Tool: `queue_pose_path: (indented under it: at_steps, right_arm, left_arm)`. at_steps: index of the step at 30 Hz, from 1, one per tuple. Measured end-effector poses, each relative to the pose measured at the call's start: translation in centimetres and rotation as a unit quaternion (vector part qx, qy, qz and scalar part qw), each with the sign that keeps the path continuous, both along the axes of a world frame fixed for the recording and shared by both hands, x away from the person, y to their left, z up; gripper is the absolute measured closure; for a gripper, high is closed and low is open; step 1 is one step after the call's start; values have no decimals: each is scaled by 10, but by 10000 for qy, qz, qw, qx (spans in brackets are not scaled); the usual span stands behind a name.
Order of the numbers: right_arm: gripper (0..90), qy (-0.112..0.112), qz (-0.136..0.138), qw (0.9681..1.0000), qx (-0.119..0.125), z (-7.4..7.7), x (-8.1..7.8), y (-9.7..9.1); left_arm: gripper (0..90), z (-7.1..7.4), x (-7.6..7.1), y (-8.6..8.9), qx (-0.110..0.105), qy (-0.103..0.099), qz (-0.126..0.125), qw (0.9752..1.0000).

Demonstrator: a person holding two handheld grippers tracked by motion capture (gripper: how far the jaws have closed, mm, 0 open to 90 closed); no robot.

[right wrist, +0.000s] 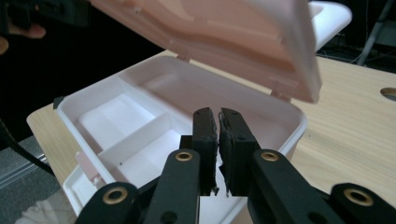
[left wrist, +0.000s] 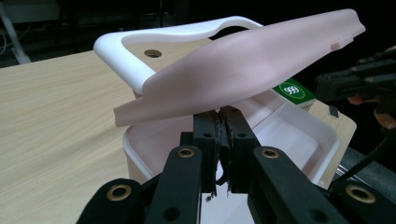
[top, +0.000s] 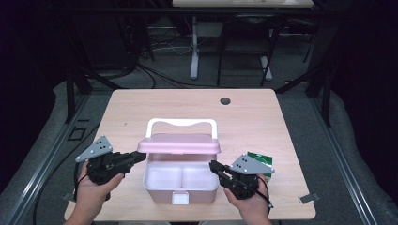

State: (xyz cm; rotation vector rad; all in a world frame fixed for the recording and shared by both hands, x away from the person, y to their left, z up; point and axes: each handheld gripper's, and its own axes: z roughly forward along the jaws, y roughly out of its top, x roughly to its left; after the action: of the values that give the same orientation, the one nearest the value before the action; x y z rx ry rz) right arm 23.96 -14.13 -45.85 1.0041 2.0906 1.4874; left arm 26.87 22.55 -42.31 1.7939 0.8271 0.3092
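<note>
- Pink plastic storage box [top: 180, 185] with a hinged pink lid [top: 179, 144] and a white carry handle [top: 182, 123]: it stands on the light wood surface [top: 244, 117], near the front edge, between the two hands.
- The lid stands half raised over the open tray. Inside, the right gripper view shows white dividers [right wrist: 140, 130] that split the tray into compartments, all empty as far as can be seen.
- Left tool [top: 138, 158]: jaws closed together with nothing between them, tips just under the left edge of the lid. Whether they touch it cannot be told.
- Right tool [top: 213, 166]: jaws closed and empty, tips at the right rim of the tray.
- Handling estimate: thin moulded plastic, light and fairly stiff, with smooth, slippery faces. The lid is likely to flex and turn freely on its hinge. The empty box may slide if pushed.
- Recommended hold: lid by its side edge or front lip, box by its rim wall or the handle.
- A green and white pack [top: 261, 159] lies just right of the right tool.
</note>
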Motion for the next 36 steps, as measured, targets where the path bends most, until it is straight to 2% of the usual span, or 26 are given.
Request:
queue_pose_path:
  at_steps: [1,4,5,9,15,18,21,25,36]
  right_arm:
    - [861,78,-25,9999,-128,-3,-2,0]
    - [868,115,87,9999,-37,-8,-2,1]
    - [875,183,51,9998,-115,-12,-4,2]
    - [896,276,107,9994,-177,-20,-5,3]
    - [900,309,167,9991,-249,-27,-7,7]
    - [900,296,172,9992,-192,-29,-7,8]
    - [900,393,211,9986,-285,-32,-8,8]
    - [900,415,240,9985,-263,-36,-8,11]
    - [900,402,319,9983,-275,-38,-8,14]
  left_arm:
    - [850,2,1,0,-9,-34,0,10000]
    - [850,3,1,-1,-22,-67,-5,10000]
    - [851,4,2,-2,-12,-90,2,10000]
    - [853,7,4,-2,30,-132,45,9999]
    - [852,11,8,-3,-35,-158,82,9998]
    - [846,12,9,-3,-8,-164,85,9998]
    - [845,14,12,-4,-16,-176,113,9998]
    - [845,16,15,-4,-8,-168,108,9998]
    - [846,17,23,-4,-9,-107,136,9998]
